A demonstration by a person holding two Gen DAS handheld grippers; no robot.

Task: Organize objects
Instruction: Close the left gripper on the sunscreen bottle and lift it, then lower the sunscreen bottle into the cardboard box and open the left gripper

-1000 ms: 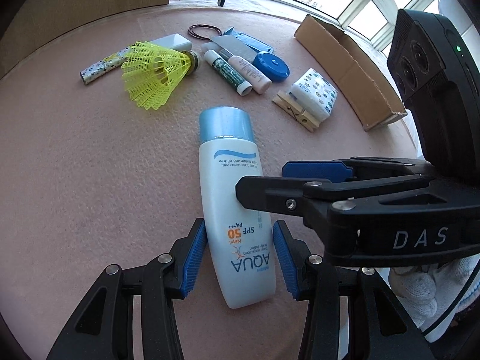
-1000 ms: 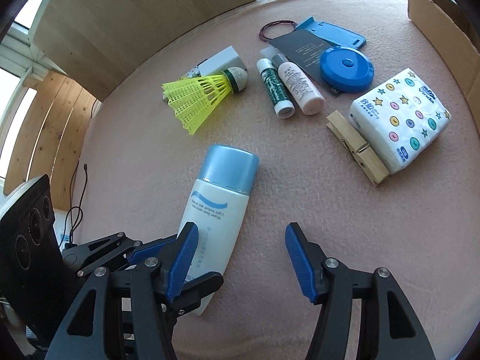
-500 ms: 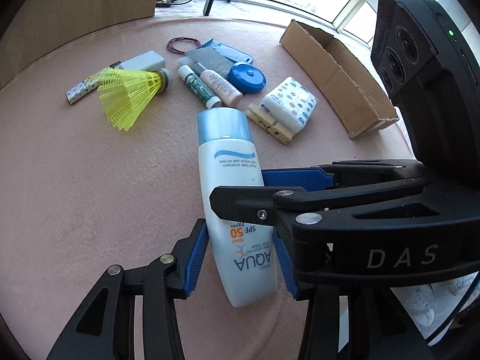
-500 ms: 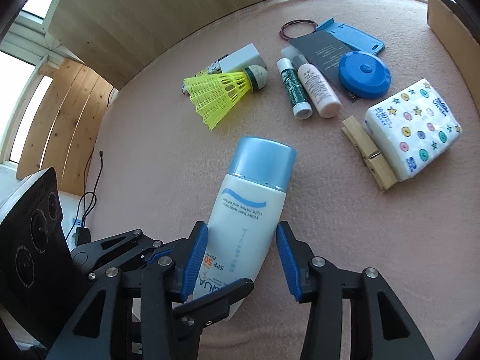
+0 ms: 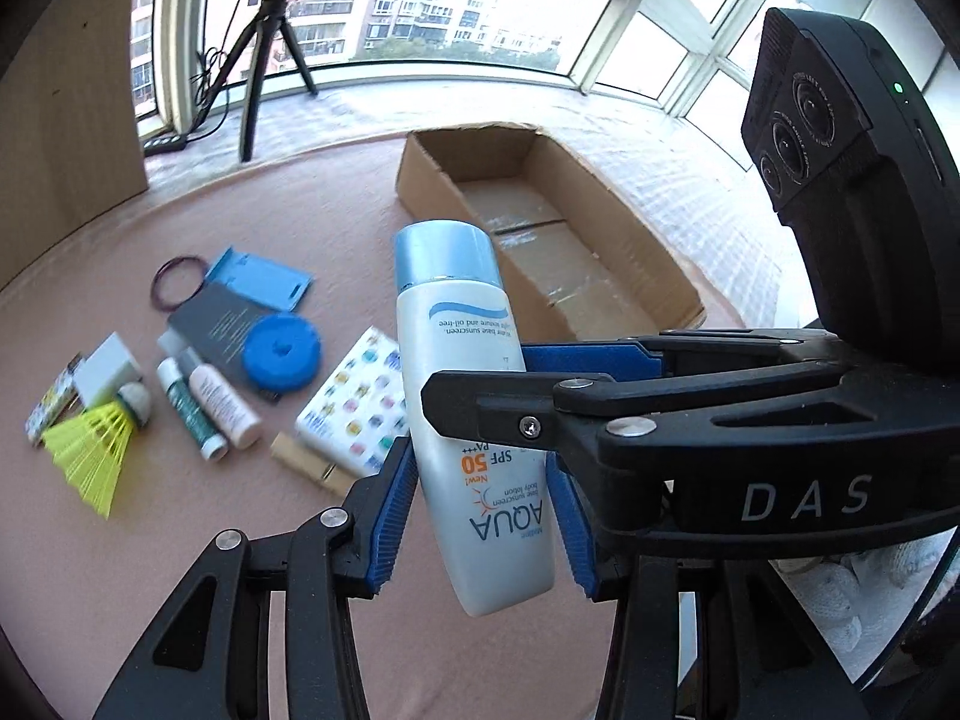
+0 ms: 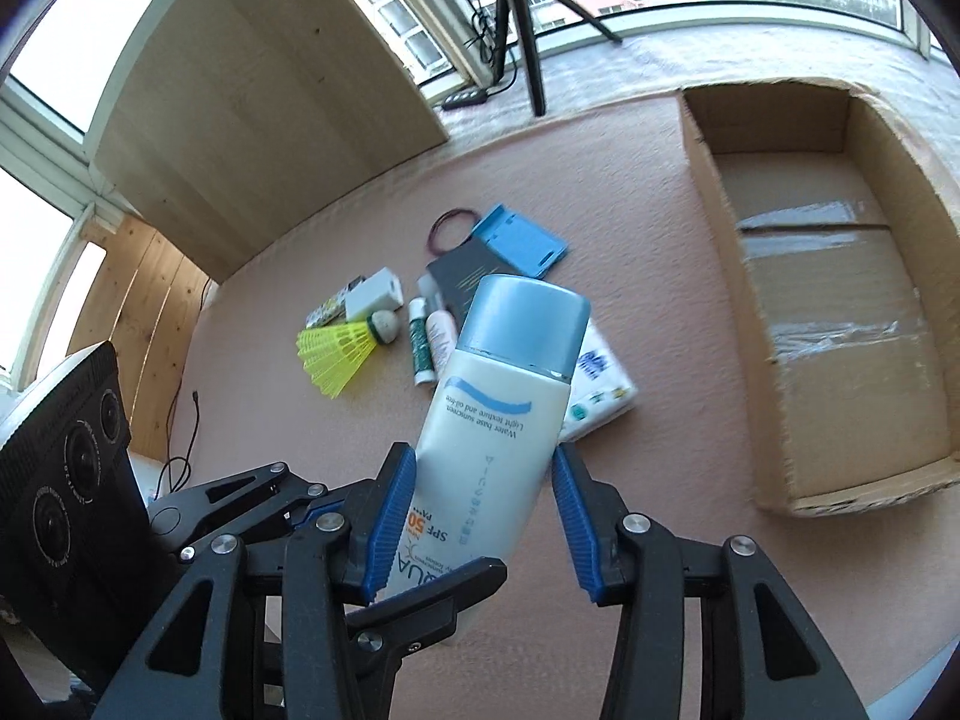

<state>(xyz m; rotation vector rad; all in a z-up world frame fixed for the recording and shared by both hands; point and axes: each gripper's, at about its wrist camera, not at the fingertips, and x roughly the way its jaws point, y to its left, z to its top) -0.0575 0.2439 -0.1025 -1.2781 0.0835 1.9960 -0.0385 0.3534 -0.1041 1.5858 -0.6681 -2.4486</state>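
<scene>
Bottle (image 5: 468,420) hangs above the desk (image 5: 180,540), off the clutter, grasped from both sides: left gripper (image 5: 480,516) and right gripper (image 6: 480,522) each clench their fingers on its lower body, probably to steady it toward the empty box (image 6: 840,300).

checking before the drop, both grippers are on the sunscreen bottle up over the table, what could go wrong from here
The sunscreen bottle is pinched near its base by the left gripper and the right gripper, its capped end jutting out unsupported; it could pivot or slip.

If the hands drift apart, one grip may twist loose.

Falling, it would hit the tissue pack or clothespin rather than the cardboard box.
</scene>
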